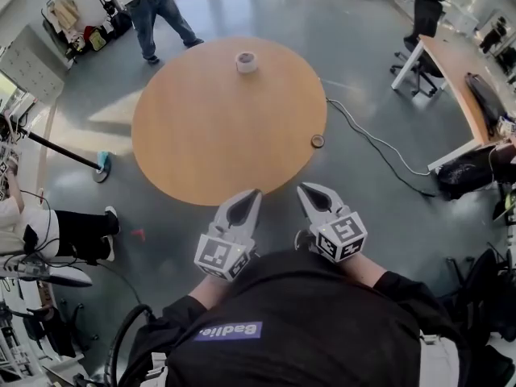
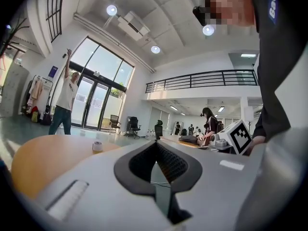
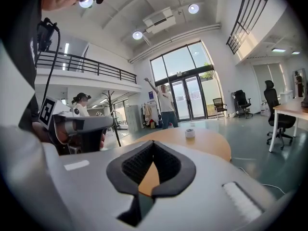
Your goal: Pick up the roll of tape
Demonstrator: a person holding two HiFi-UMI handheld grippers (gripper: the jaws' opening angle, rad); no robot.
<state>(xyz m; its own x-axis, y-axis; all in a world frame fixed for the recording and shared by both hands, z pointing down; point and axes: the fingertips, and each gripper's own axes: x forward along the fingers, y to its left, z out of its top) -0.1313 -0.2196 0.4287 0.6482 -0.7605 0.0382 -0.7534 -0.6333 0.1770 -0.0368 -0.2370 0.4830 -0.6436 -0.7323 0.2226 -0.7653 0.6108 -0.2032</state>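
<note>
White roll of tape lay flat at 12 o'clock edge of round wooden worktop, well apart from grippers. Left gripper better aligned than right gripper; both clenched, empty.

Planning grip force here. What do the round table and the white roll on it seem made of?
The round tan table: likely wood or wood-look laminate, smooth and matte, even warm colour, no grain visible. The small white roll of tape: pale matte ring with a hollow core, paper or plastic; too small to tell.
</note>
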